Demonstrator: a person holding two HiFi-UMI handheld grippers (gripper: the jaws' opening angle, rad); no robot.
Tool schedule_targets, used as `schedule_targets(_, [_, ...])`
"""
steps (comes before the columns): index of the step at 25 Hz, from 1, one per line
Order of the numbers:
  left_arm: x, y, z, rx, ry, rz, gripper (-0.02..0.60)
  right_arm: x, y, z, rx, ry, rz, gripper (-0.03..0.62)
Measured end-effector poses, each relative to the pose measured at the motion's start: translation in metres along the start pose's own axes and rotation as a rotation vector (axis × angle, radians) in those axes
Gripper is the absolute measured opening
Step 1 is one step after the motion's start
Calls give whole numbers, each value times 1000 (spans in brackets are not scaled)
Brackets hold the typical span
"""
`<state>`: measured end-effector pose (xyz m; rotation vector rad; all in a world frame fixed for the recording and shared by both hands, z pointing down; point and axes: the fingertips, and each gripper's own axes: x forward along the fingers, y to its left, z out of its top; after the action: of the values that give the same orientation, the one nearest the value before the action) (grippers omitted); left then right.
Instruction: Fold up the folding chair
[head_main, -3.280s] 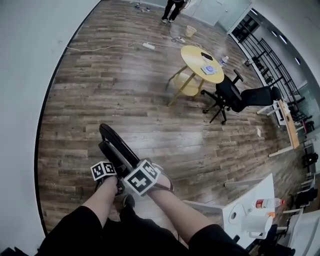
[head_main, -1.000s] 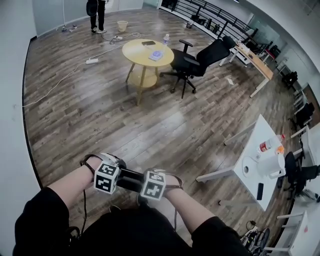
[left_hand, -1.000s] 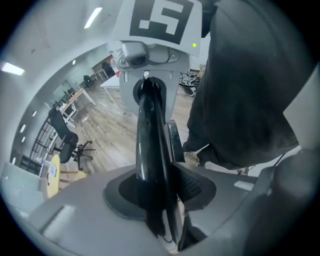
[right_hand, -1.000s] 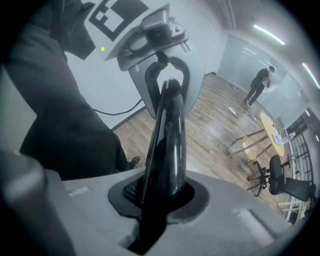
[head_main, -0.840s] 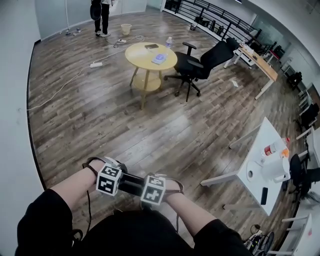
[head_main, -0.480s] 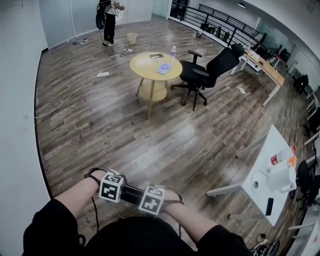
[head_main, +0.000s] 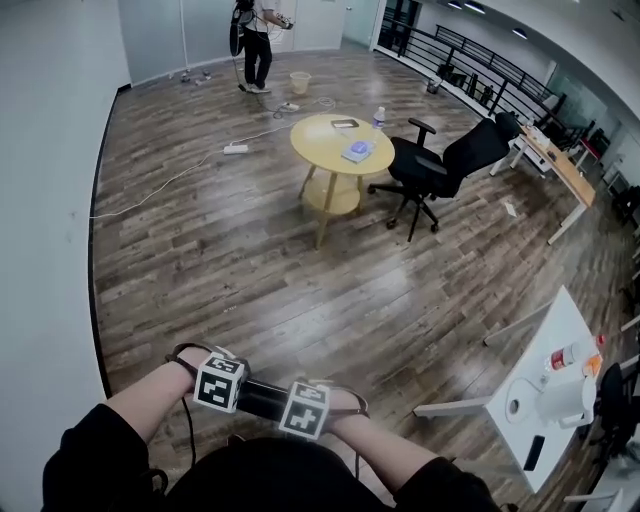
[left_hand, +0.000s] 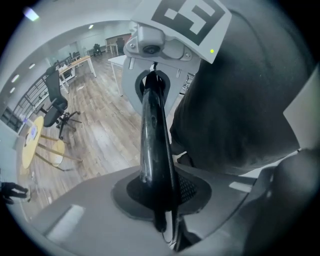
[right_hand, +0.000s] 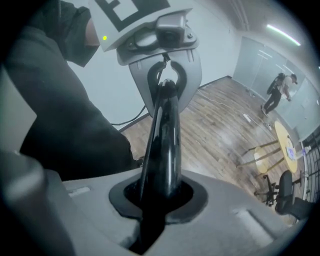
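Observation:
The folding chair shows only as its black top bar (head_main: 262, 399), lying level close to my body at the bottom of the head view. My left gripper (head_main: 221, 384) holds the bar's left end and my right gripper (head_main: 303, 412) its right end. In the left gripper view the glossy bar (left_hand: 152, 135) runs up from the left gripper (left_hand: 159, 202), whose grey pads press on it. In the right gripper view the right gripper (right_hand: 159, 200) is closing tighter on the same bar (right_hand: 162, 135). The seat and legs are hidden below my dark clothing.
On the wood floor ahead stand a round yellow table (head_main: 345, 150) and a black office chair (head_main: 445, 165). A white table (head_main: 545, 385) with a bottle is at the right. A person (head_main: 255, 35) stands far off, with a power strip and cable (head_main: 235, 148) nearby. A wall runs along the left.
The bar, slanting away from me over three seconds ago, now lies level near my body. Over the last second both grippers stay on it; the head view has swung, shifting the room.

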<state>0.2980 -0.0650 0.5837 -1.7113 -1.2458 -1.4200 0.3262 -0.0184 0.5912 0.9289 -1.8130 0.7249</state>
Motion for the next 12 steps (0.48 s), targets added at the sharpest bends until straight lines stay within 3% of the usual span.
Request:
schedule_targets(5, [-12, -7, -10, -125, 1, 38, 60, -2, -1, 16, -140, 9, 36, 49])
schedule_targets(12, [-20, -32, -37, -362, -22, 143, 61, 8, 3, 48, -377, 34, 90, 49])
